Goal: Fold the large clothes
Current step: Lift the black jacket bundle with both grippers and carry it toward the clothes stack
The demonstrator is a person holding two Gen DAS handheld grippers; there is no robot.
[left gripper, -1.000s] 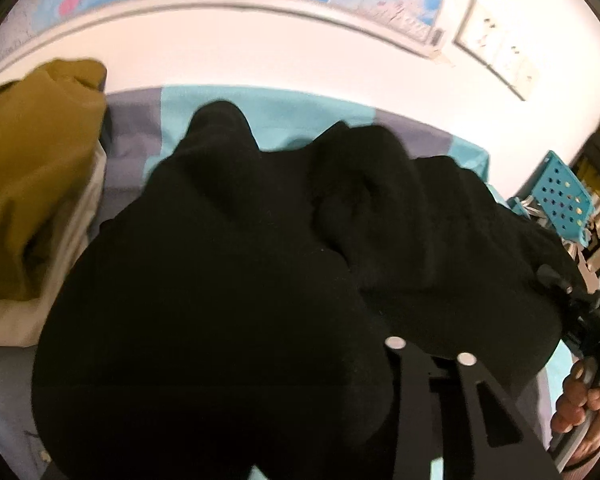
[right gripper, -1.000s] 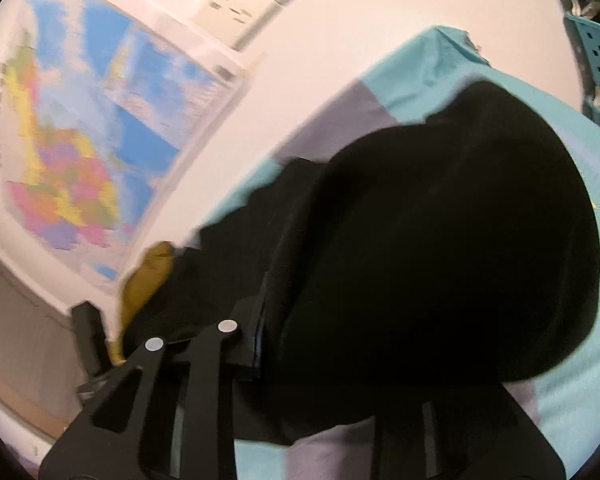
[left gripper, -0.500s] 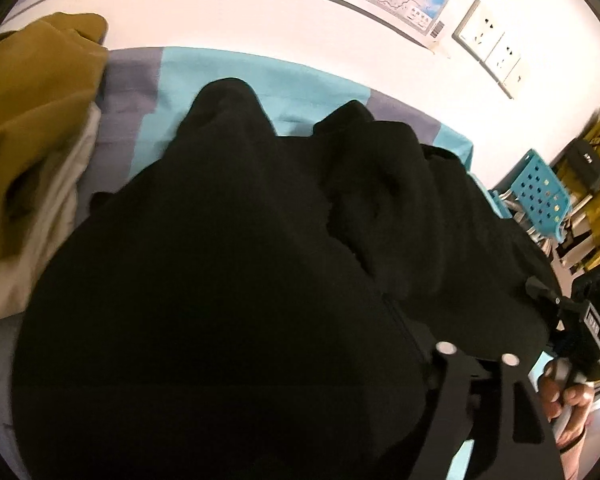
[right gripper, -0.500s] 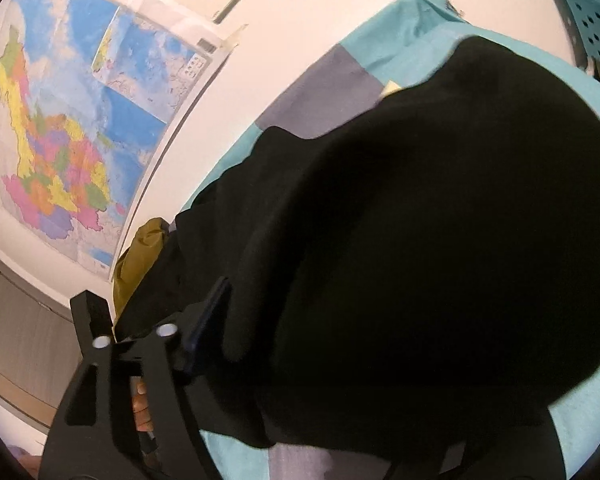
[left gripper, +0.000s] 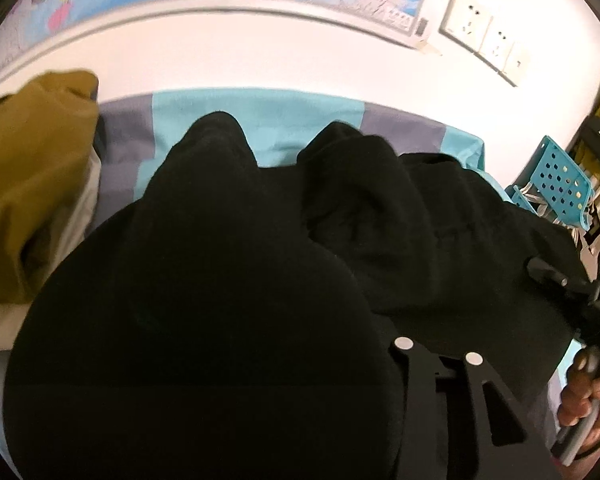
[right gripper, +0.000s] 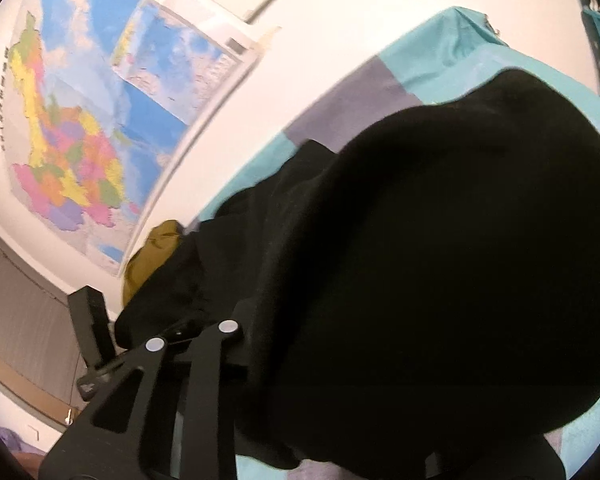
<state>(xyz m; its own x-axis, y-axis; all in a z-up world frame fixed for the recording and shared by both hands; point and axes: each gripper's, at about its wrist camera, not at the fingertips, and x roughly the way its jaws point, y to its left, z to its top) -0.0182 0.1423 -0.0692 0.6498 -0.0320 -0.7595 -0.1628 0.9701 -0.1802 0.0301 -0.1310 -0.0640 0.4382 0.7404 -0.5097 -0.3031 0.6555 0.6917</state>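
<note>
A large black garment (left gripper: 228,280) of thick, soft fabric lies bunched on the teal-and-grey bed cover (left gripper: 260,120). It mounds up in loose humps and folds, its far end reaching toward the wall-side edge, its near part draped close over both cameras.

Warm indoor light, fisheye-warped, slightly blurred

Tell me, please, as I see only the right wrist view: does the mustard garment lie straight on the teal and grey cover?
Observer: No. In the left wrist view the mustard garment lies on a cream cloth.
Operator: Thank you. Does any hand show there?
Observer: Yes, a hand at the lower right edge, fingers curled round a grey handle.
</note>
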